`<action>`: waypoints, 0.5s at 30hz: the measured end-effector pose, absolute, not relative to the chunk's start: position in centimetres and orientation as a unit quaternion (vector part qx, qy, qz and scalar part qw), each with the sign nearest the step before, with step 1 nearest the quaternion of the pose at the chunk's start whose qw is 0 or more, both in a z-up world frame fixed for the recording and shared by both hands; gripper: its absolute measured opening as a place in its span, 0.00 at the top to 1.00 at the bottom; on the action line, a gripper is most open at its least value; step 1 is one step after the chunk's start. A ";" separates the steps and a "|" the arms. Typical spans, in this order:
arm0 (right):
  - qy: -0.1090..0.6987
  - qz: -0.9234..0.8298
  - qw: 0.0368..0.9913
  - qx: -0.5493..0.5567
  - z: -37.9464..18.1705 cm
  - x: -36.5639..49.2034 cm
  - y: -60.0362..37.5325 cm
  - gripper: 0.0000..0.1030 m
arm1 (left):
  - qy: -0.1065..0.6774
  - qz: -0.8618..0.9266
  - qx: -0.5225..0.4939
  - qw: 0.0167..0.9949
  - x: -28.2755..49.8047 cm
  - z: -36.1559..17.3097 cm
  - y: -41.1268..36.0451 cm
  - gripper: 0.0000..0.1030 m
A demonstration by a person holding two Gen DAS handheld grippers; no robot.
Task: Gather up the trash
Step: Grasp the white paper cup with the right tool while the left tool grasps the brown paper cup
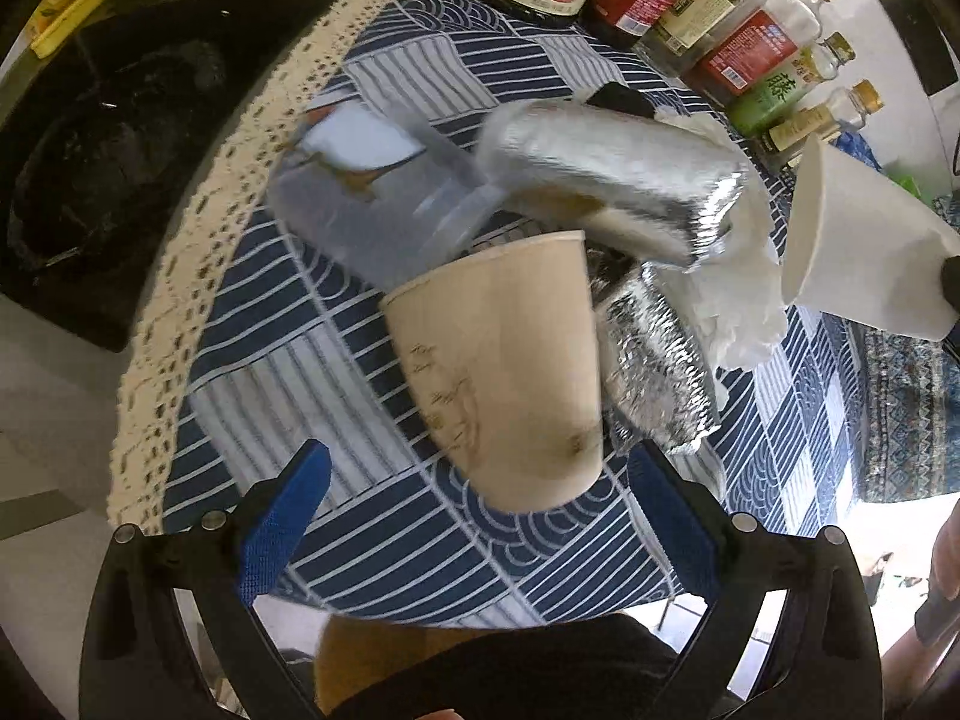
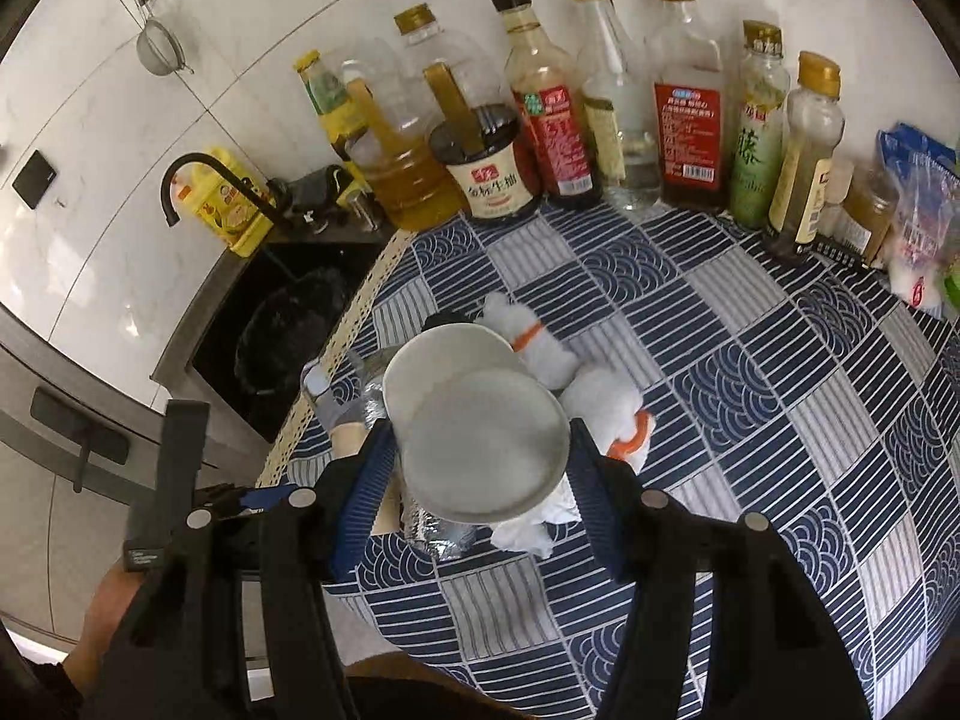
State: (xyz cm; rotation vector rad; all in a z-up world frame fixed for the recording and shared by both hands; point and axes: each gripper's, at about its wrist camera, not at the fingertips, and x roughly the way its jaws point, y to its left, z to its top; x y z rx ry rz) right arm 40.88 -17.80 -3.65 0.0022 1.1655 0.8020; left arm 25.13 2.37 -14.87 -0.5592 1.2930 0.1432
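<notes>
In the left wrist view a beige paper cup (image 1: 510, 372) lies on the blue patterned tablecloth (image 1: 372, 546), bottom end between the blue pads of my open left gripper (image 1: 474, 516). Behind it lie a clear plastic bottle (image 1: 372, 204), crumpled foil pieces (image 1: 606, 180), and white tissue (image 1: 738, 300). My right gripper (image 2: 480, 468) is shut on a white paper cup (image 2: 480, 438), held above the trash pile; the cup also shows at the right of the left wrist view (image 1: 864, 246). White tissue with orange marks (image 2: 600, 402) lies under it.
A row of sauce and oil bottles (image 2: 552, 120) stands along the back wall. A black sink with a black bag (image 2: 288, 336) sits left of the cloth, with a black faucet (image 2: 198, 174). Packets (image 2: 918, 210) lie at the far right.
</notes>
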 end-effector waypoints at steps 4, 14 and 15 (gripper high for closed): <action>0.540 0.364 0.759 0.010 -3.7 41.2 -18.7 0.44 | 0.597 0.065 -0.265 0.754 25.7 -15.6 2.6 0.06; 0.537 0.352 0.766 0.021 -3.3 41.4 -20.5 0.44 | 0.603 0.062 -0.271 0.747 26.7 -16.6 2.7 0.27; 0.539 0.352 0.765 0.022 -3.4 41.5 -20.5 0.44 | 0.604 0.061 -0.277 0.745 26.8 -16.7 2.7 0.33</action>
